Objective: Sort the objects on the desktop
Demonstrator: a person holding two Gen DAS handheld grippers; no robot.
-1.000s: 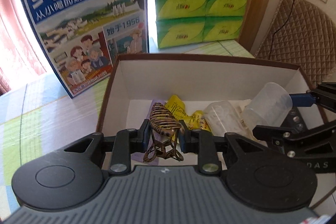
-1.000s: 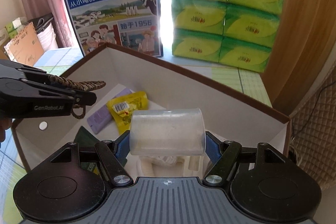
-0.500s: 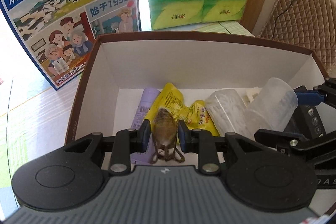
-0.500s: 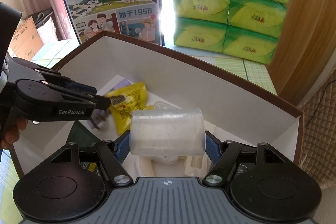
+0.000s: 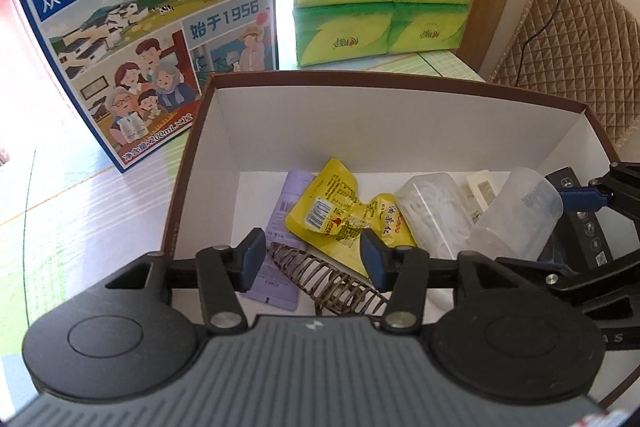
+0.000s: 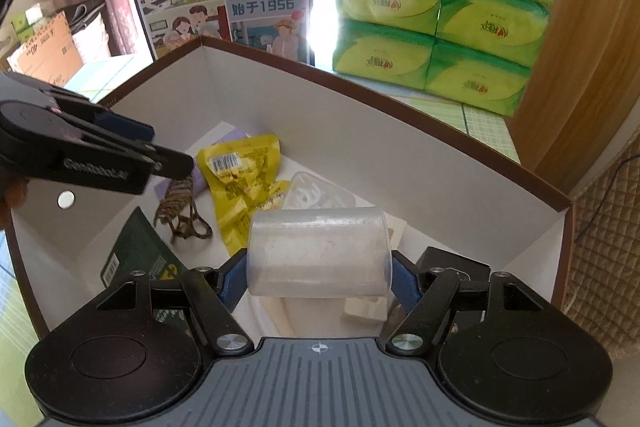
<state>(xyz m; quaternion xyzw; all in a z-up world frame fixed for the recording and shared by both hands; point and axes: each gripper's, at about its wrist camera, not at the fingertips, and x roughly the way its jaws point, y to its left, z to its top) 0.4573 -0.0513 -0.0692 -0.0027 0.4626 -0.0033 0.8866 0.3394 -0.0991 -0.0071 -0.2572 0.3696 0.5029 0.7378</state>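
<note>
Your left gripper (image 5: pixel 312 255) gapes wide over the hair clip (image 5: pixel 328 281) at lower centre, while your right gripper (image 6: pixel 318 281) clamps the plastic cup (image 6: pixel 318 259).

The left tongs (image 5: pixel 312 259) stand spread wide, the two blue-padded fingers (image 5: pixel 251 254) well apart with nothing pinched between them, angled forward and downward. The right tongs (image 6: pixel 318 277) are closed from both sides on a clear plastic cup (image 6: pixel 318 253), which lies sideways between the blue pads. In the right wrist view the left tongs reach in from the left, a hand (image 6: pixel 12 193) partly visible at their rear.
</note>
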